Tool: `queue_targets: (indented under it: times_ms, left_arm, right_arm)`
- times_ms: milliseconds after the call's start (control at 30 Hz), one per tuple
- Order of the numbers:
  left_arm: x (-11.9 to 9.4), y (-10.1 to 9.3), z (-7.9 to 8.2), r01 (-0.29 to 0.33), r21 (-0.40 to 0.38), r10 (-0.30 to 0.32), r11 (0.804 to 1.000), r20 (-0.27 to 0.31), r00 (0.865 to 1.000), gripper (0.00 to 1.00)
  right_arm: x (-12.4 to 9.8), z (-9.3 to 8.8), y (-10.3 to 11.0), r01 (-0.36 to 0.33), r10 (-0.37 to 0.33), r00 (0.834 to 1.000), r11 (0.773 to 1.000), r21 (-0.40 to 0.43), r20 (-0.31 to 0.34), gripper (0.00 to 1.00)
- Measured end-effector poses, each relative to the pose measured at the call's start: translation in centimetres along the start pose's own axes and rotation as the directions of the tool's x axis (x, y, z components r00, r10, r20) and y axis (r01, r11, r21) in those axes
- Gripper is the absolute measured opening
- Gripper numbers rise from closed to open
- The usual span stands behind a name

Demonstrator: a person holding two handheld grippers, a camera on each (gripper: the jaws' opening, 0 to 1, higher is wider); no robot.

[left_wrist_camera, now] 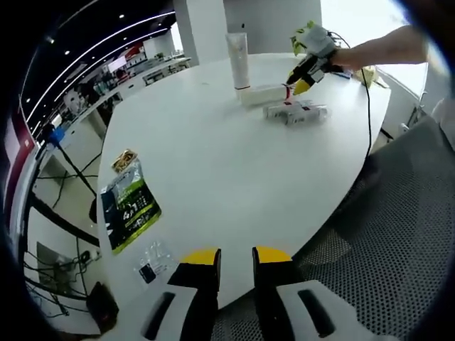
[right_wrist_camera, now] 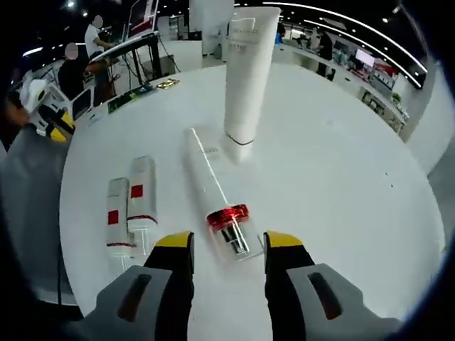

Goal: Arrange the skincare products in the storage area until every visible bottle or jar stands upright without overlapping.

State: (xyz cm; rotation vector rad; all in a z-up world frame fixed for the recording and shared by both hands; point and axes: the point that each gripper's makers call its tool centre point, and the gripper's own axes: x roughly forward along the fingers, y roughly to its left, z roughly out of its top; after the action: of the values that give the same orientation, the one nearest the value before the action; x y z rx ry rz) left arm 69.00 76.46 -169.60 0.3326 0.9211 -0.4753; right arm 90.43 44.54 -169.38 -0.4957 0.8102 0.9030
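On a round white table (right_wrist_camera: 341, 177), a clear bottle (right_wrist_camera: 213, 188) with a red collar lies flat, its pump end pointing at the right gripper (right_wrist_camera: 227, 245) and its long axis running away toward an upright white tube (right_wrist_camera: 249, 71). That gripper's jaws are spread, straddling the pump end without touching it. The left gripper (left_wrist_camera: 236, 257), jaws slightly apart and empty, waits well apart at the table's opposite edge, so the right is nearer.

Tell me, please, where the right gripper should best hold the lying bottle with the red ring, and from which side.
Probably grip the bottle with the red ring across its white body just beyond the ring. It lies flat, clear cap toward the right gripper, whose open fingers already straddle that end. Come from the cap end, clear of the upright tube.
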Motion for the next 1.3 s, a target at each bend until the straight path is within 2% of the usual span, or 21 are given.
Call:
queue_targets:
  times_ms: [167,200,267,333,367,467,533,800,1000,1167,1200,1233,1300]
  left_arm:
    - [0.0,0.1,0.0,-0.001,-0.003,0.001,1.000,0.001,1.000,0.18]
    - [0.0,0.1,-0.1,0.000,-0.004,0.000,1.000,0.000,1.000,0.18]
    - [0.1,0.1,-0.2,0.001,-0.003,-0.001,1.000,-0.004,1.000,0.18]
    - [0.1,0.1,-0.2,0.003,-0.001,-0.003,1.000,-0.005,1.000,0.18]
    - [0.1,0.1,-0.2,0.004,0.000,-0.004,1.000,-0.007,1.000,0.18]
    - [0.1,0.1,-0.3,0.004,0.000,-0.004,1.000,-0.006,1.000,0.18]
    - [0.1,0.0,-0.3,0.005,0.002,-0.005,1.000,-0.010,1.000,0.18]
    - [0.1,-0.1,-0.4,0.008,0.007,-0.008,1.000,-0.016,1.000,0.18]
    - [0.2,-0.2,-0.5,0.010,0.013,-0.010,1.000,-0.025,1.000,0.18]
    - [0.1,0.0,-0.4,-0.003,0.017,0.003,1.000,-0.016,1.000,0.18]
    - [0.1,0.1,-0.4,-0.006,0.019,0.006,1.000,-0.015,1.000,0.18]
    - [0.1,0.1,-0.4,-0.006,0.017,0.006,1.000,-0.017,1.000,0.18]
    - [0.1,0.1,-0.5,-0.006,0.022,0.007,1.000,-0.021,1.000,0.18]
  right_arm:
    - [0.8,-0.3,-0.6,-0.021,0.011,0.996,0.993,-0.120,-0.088,0.30]
    - [1.1,-0.3,-0.4,-0.038,0.016,0.993,0.981,-0.188,-0.115,0.31]
    - [1.7,-1.0,0.1,-0.074,0.028,0.984,0.962,-0.264,-0.174,0.32]
    - [2.2,-1.6,-0.1,-0.089,0.024,0.978,0.945,-0.314,-0.205,0.35]
    - [2.3,-1.1,0.0,-0.100,0.040,0.981,0.943,-0.319,-0.190,0.33]
    - [2.6,-1.2,-0.1,-0.123,0.065,0.978,0.948,-0.294,-0.197,0.27]
    - [2.6,-1.5,0.0,-0.141,0.097,0.975,0.966,-0.217,-0.202,0.26]
    - [2.6,-1.6,0.3,-0.201,0.169,0.966,0.967,-0.159,-0.195,0.26]
    - [2.6,-1.7,0.1,-0.221,0.188,0.963,0.961,-0.165,-0.193,0.25]
    - [2.3,-1.8,0.0,-0.220,0.169,0.958,0.951,-0.216,-0.233,0.25]
    - [2.1,-1.7,-0.5,-0.199,0.126,0.959,0.938,-0.284,-0.253,0.24]
    - [1.9,-1.7,-0.4,-0.202,0.126,0.959,0.931,-0.303,-0.253,0.24]
    - [1.6,-1.4,-0.1,-0.203,0.137,0.962,0.938,-0.281,-0.238,0.24]
